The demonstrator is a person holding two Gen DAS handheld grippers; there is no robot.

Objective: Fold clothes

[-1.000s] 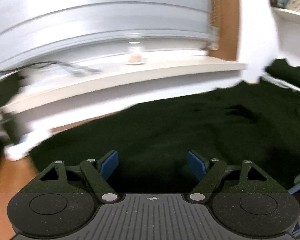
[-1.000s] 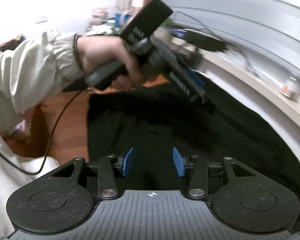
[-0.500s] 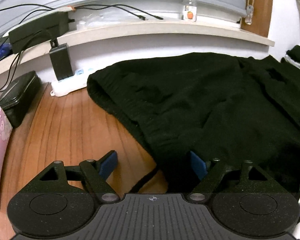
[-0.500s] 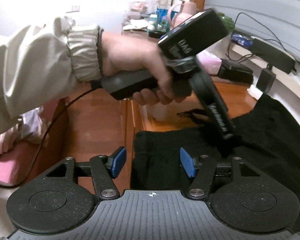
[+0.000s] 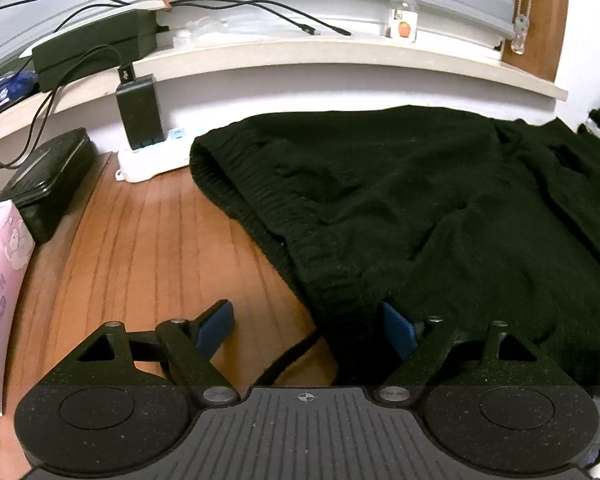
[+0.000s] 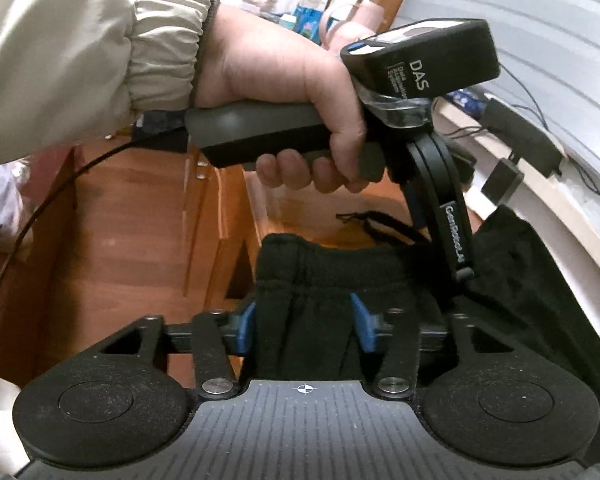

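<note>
Black pants (image 5: 420, 200) lie spread on a wooden table (image 5: 140, 248), ribbed waistband toward me. My left gripper (image 5: 306, 330) is open at the waistband's near edge. The fabric lies against its right pad (image 5: 398, 334), and a black drawstring (image 5: 288, 360) trails between the fingers. In the right wrist view, my right gripper (image 6: 303, 326) is open around a bunched corner of the waistband (image 6: 300, 276). That fabric fills the gap between the blue pads. A hand (image 6: 284, 92) in a beige sleeve holds the left gripper's handle above the pants.
A white power strip (image 5: 152, 160) with a black adapter sits by the wall. A black case (image 5: 48, 184) and a pink cotton pack (image 5: 0, 280) lie at the left. The ledge (image 5: 300, 56) carries cables and a small jar (image 5: 404, 20). The table edge (image 6: 216, 208) drops off to the left.
The left view swung from a blur over the pants to the waistband end and settled. My right gripper came down onto the waistband corner, and fabric now sits between its pads.
</note>
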